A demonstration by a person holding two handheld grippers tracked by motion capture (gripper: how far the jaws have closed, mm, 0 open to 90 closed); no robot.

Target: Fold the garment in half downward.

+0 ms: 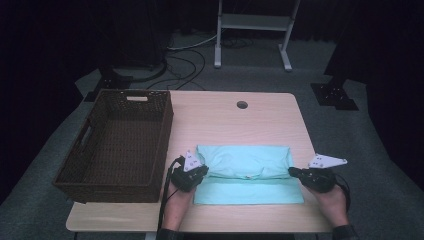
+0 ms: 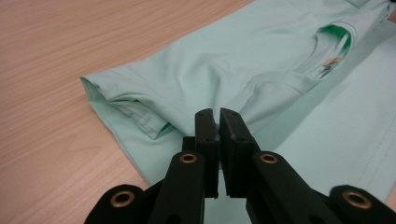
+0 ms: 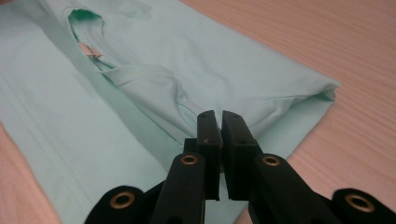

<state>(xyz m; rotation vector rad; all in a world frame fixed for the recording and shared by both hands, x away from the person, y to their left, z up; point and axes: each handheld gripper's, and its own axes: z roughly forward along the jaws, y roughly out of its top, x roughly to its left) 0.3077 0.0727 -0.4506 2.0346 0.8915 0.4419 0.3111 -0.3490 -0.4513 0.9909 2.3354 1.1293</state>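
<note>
So the mint t-shirt point(image 1: 248, 175) lies lengthwise across the table point(image 1: 235, 112), lower centre of the high view. Left hand-held gripper point(image 1: 201, 171) and right hand-held gripper point(image 1: 292, 171) are clamped on its opposite ends, equally close.

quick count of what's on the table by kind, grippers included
mint green t-shirt, partly folded: 1
brown wicker basket: 1
grippers: 2, the left gripper at the shirt's left edge and the right gripper at its right edge
total: 4
</note>
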